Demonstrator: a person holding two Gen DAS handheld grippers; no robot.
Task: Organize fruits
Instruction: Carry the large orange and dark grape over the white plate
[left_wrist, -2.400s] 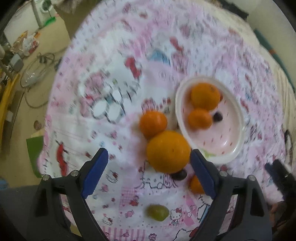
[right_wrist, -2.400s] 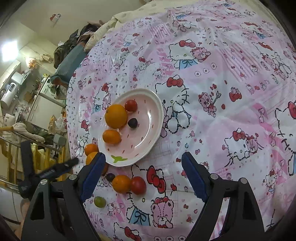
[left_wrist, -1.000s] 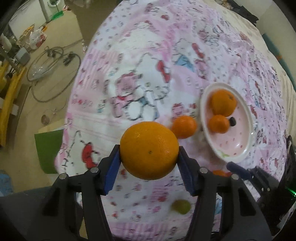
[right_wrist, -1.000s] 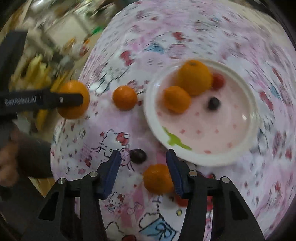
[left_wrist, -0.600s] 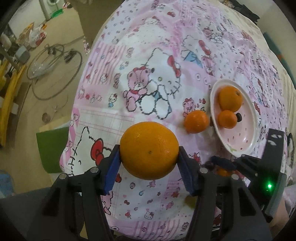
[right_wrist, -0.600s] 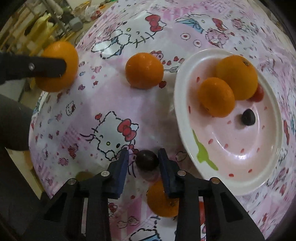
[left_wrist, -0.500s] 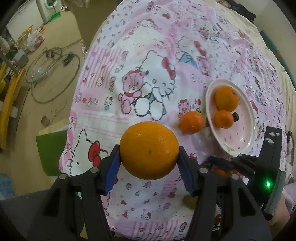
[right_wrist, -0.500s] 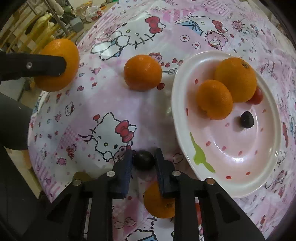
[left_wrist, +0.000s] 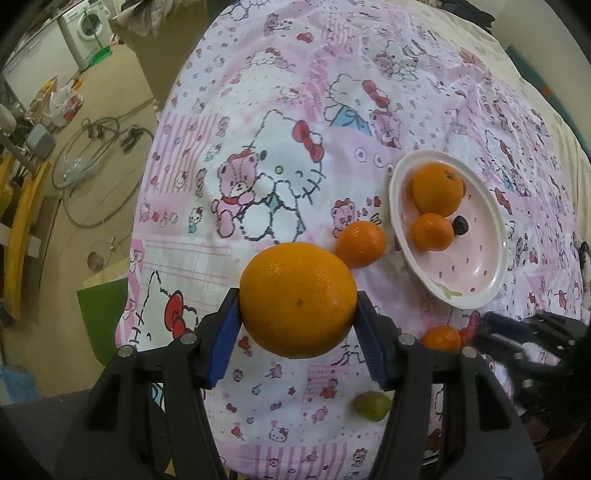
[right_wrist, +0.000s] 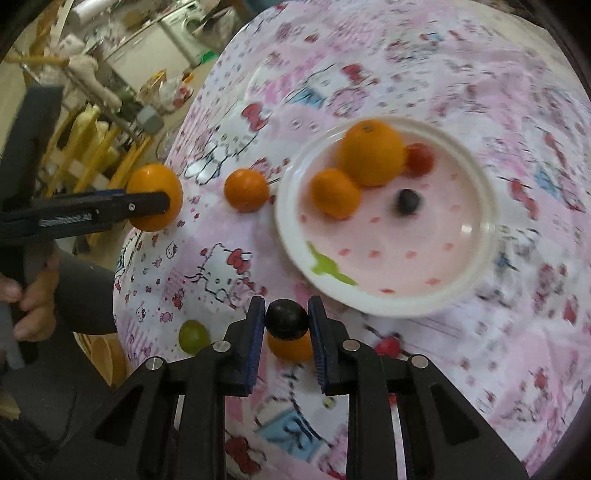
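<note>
Large round orange at lower centre of left view, clamped between left gripper blue pads, dimple facing camera. Small dark round fruit pinched in narrow right gripper, below white pink-spotted plate.

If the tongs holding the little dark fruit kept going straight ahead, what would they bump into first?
Probably the small orange fruit on the tablecloth, seen directly behind the dark fruit in the right tongs. The plate's near rim lies just beyond. Depth is hard to judge.
</note>
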